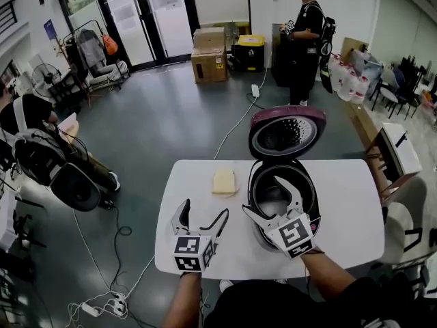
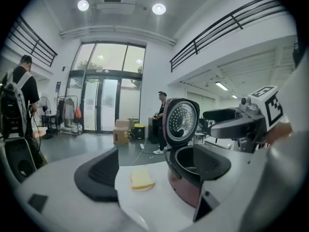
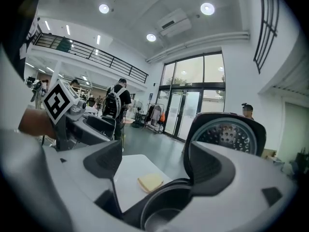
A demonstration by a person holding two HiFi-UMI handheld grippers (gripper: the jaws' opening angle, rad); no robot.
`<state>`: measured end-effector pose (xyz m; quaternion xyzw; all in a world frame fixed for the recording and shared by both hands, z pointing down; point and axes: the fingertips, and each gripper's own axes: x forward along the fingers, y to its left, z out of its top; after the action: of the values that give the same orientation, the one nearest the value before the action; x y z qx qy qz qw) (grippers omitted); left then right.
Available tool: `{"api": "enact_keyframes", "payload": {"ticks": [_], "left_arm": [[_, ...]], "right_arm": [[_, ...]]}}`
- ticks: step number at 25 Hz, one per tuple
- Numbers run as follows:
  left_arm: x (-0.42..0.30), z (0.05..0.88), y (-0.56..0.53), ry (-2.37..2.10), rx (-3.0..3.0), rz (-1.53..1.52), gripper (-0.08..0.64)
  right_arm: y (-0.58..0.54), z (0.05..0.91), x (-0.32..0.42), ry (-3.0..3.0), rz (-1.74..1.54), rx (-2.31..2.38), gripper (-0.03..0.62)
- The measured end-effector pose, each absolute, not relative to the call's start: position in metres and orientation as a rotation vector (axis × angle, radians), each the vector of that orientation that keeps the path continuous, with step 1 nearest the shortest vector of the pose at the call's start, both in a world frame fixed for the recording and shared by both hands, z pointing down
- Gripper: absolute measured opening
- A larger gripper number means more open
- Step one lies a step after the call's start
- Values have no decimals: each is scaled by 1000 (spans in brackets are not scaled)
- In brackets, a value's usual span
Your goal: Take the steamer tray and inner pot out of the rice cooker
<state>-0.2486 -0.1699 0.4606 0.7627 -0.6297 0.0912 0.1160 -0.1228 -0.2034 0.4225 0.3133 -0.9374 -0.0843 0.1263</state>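
A yellow sponge (image 1: 224,181) is lying flat on the white table (image 1: 198,251). Beyond it, a white cable (image 1: 235,125) is running across the grey floor (image 1: 171,121) to a power strip (image 1: 255,90). Cardboard boxes (image 1: 209,55) are standing stacked near the glass doors (image 1: 147,16); a person in black (image 1: 306,39) is standing right of them.

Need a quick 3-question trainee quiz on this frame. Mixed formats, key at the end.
1. True or false: the rice cooker has its lid shut.
2. Which gripper is above the cooker's opening? A) left B) right C) neither
3. Fill in: in the head view, the yellow pad lies on the white table to the cooker's ____.

Key
1. False. The lid stands open.
2. B. The right gripper is over the opening, jaws apart and empty.
3. Left.
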Motion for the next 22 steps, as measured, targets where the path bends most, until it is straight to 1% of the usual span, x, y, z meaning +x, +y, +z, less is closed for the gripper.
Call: {"api": "enact_keyframes", "payload": {"ticks": [5,9,14,17,22], "left_arm": [[-199,462,-190,-1744,2282,281,482],[-168,466,-202,-1617,2286,230,479],[-132,488,-225,-1486,2271,236,474],[-114,500,-235,-1378,2221,172,474],[-109,521,-240,-1235,2065,50,466]], "right_arm": [[-224,421,-71,-2720,-164,977,419],[-239,424,-31,-2694,-52,1043,419],[-258,444,22,-2633,76,1078,419],[-267,463,48,-2610,236,1069,419],[-276,496,76,-2589,686,1003,417]]}}
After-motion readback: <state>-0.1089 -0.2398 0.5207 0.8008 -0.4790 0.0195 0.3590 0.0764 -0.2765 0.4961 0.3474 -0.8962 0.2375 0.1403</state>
